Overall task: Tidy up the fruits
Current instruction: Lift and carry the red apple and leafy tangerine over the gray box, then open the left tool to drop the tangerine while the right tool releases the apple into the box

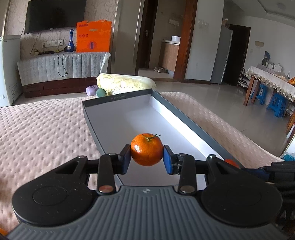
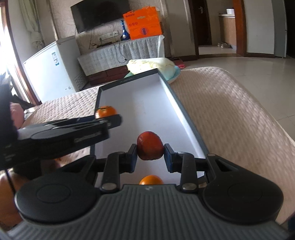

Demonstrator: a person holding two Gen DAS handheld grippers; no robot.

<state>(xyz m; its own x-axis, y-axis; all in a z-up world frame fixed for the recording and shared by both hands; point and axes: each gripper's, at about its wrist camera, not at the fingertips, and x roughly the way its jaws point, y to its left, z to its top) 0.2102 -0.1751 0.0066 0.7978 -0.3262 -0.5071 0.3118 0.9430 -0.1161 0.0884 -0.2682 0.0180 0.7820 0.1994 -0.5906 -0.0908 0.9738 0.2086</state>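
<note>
My left tongs (image 1: 147, 157) grip a mandarin (image 1: 147, 149) over the grey tray (image 1: 186, 122). My right tongs (image 2: 150, 156) grip a red fruit (image 2: 150, 145) above that tray.

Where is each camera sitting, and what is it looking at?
Left wrist: rides on the left tongs, looking along them at a tangerine they pinch above the grey box.
Right wrist: rides on the right tongs, pinching a red fruit; the left tongs show at the side.
Both see the box, TV and cabbage.
</note>
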